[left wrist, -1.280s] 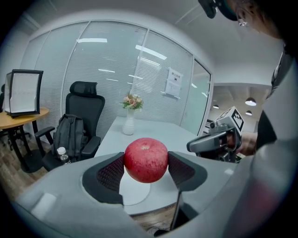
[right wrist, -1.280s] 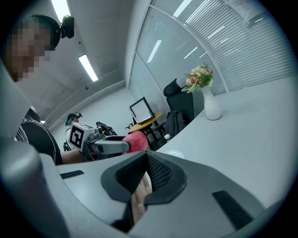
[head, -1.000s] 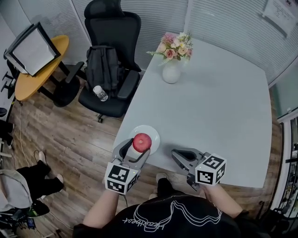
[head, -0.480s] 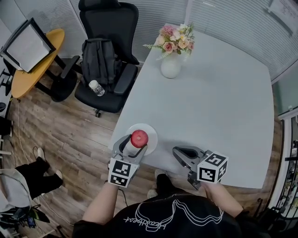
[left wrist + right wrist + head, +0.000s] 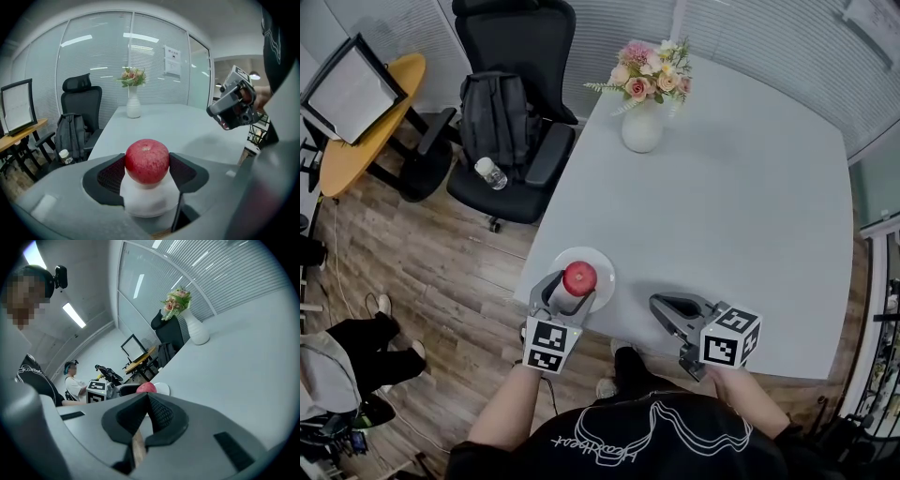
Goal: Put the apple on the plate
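A red apple (image 5: 579,277) (image 5: 146,160) is between the jaws of my left gripper (image 5: 572,287) (image 5: 147,169), which is shut on its sides. It is over the small white plate (image 5: 600,260) (image 5: 145,201) near the front left corner of the pale grey table (image 5: 741,216). I cannot tell whether the apple touches the plate. My right gripper (image 5: 662,306) (image 5: 147,398) is shut with nothing in it, low over the table's front edge to the right of the plate. The right gripper view shows the apple (image 5: 146,387) and plate (image 5: 163,389) beyond its jaws.
A white vase of flowers (image 5: 642,127) stands at the table's far left. Left of the table is a black office chair with a backpack (image 5: 495,112) and a bottle (image 5: 490,172). A round wooden table (image 5: 356,141) and a person (image 5: 337,361) are further left.
The left gripper keeps its hold on the apple over the plate; the head view has shifted slightly. The right gripper has stayed in place.
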Demonstrator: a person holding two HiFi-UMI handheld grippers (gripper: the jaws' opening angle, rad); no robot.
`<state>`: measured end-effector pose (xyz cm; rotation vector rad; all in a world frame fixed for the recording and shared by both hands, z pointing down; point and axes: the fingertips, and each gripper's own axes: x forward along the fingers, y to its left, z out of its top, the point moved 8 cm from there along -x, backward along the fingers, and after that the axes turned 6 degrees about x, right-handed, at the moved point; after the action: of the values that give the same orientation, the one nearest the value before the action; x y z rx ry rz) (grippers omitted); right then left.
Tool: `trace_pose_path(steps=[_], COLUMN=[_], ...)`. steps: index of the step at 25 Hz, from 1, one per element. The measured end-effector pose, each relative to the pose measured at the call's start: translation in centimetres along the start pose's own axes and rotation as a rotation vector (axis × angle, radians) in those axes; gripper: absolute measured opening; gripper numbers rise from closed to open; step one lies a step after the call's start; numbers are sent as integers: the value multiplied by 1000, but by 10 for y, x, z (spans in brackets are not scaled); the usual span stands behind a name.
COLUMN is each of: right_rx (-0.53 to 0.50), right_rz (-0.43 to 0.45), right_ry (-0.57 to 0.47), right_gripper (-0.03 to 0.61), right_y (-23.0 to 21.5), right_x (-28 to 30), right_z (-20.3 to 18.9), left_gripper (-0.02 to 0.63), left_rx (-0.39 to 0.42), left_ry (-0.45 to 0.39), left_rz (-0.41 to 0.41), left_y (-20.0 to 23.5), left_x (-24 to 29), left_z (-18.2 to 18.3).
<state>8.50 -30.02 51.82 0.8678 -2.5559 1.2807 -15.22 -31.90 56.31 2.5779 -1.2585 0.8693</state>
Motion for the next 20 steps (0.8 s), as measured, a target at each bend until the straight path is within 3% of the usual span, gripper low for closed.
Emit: trace_pose_path(steps=[11,20], right_rx=[37,-3], right_rz=[13,-5], right_ry=[18,30], right_gripper=[9,9], right_y=[-2,8], right_x=[2,0], right_z=[-14,-23], left_gripper=[302,316], left_rx=[-4,-24], left_ry=[9,-11], left_rz=[0,-2], left_y=[-2,-2], left_x=[5,1], left_z=[-13,-18])
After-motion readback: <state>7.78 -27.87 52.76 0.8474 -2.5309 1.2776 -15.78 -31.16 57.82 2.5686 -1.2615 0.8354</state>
